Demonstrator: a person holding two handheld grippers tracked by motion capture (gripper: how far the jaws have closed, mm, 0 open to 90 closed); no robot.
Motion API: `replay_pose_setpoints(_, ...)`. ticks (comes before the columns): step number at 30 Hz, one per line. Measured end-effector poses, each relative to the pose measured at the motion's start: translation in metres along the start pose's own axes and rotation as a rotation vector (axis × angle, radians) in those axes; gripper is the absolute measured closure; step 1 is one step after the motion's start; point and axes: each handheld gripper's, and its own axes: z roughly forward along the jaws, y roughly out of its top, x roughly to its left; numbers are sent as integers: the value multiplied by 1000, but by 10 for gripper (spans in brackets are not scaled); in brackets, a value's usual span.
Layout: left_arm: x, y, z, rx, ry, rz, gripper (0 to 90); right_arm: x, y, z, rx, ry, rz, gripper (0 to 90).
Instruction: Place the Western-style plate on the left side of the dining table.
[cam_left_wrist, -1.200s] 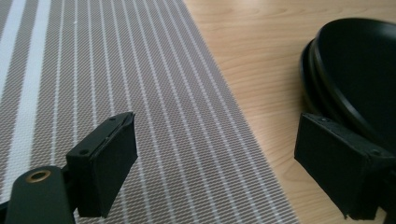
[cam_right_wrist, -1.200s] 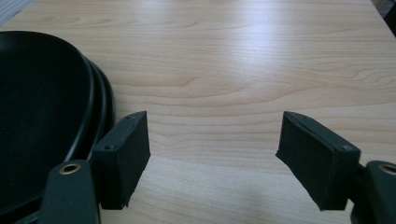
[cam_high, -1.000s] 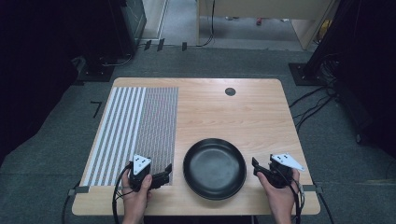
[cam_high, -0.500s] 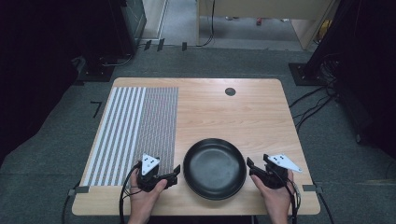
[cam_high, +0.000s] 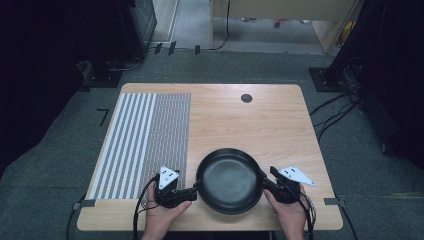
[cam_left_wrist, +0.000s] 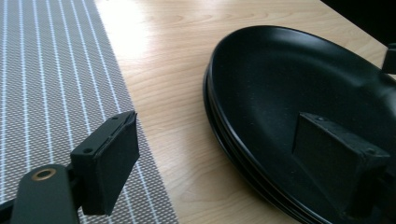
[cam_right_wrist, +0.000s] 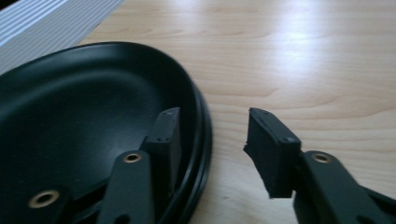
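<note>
So there's this black pan (cam_high: 230, 180) sitting on the wooden bench (cam_high: 260, 120), near the edge closest to the person, and everything is happening around it. Just off the pan's left side lies a striped grey mat (cam_high: 145, 140), flat on the bench and not touching the pan.

The left claw (cam_high: 192, 190) is at the pan's left rim. From its own camera you can see it straddling that rim: one pad (cam_left_wrist: 109, 161) hangs over the mat's edge outside the pan, the other pad (cam_left_wrist: 334, 156) sits over the pan's inside. They're spread wide with a clear gap to the rim on the outer side, so it's open, not gripping anything.

The right claw (cam_high: 265, 181) is at the pan's right rim, opposite the left one. Its jaws have just been closing, with the rim between them. In the right gripper view one pad (cam_right_wrist: 166, 135) is inside the pan, close against the wall, and the other pad (cam_right_wrist: 271, 149) is outside over bare wood with a visible gap to the rim. So not clamped on, still open around the edge.

The pan itself is flat on the bench. Beyond the pan, near the bench's opposite edge, there's a small dark round hole (cam_high: 246, 98).
</note>
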Motion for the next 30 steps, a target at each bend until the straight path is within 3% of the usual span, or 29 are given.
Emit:
replay_pose_setpoints(6, -6, -2, -1, -19, -56, 9, 254, 3, -5, 2, -3, 31, 49, 633)
replay_pose_setpoints(10, -8, -4, -1, -25, -76, 2, 369, 6, -6, 3, 7, 49, 65, 681)
replay_pose_setpoints(15, -12, -8, 3, 3, -78, 6, 462, 7, -6, 2, 13, 51, 99, 741)
replay_pose_setpoints(18, -15, -10, 5, 16, -96, 12, 494, 5, -7, 3, 7, 44, 90, 781)
replay_pose_setpoints(20, -17, -10, 6, 19, -94, 18, 496, 4, -8, 3, -5, 52, 106, 790)
replay_pose_setpoints(24, -13, -9, 6, 24, -116, -8, 497, 2, -11, 3, -25, 48, 136, 827)
replay_pose_setpoints(27, -14, -10, 7, 28, -118, -11, 482, 4, -11, 4, -28, 42, 133, 829)
replay_pose_setpoints(30, -12, -9, 6, 21, -146, -20, 444, 3, -11, 3, -25, 43, 144, 831)
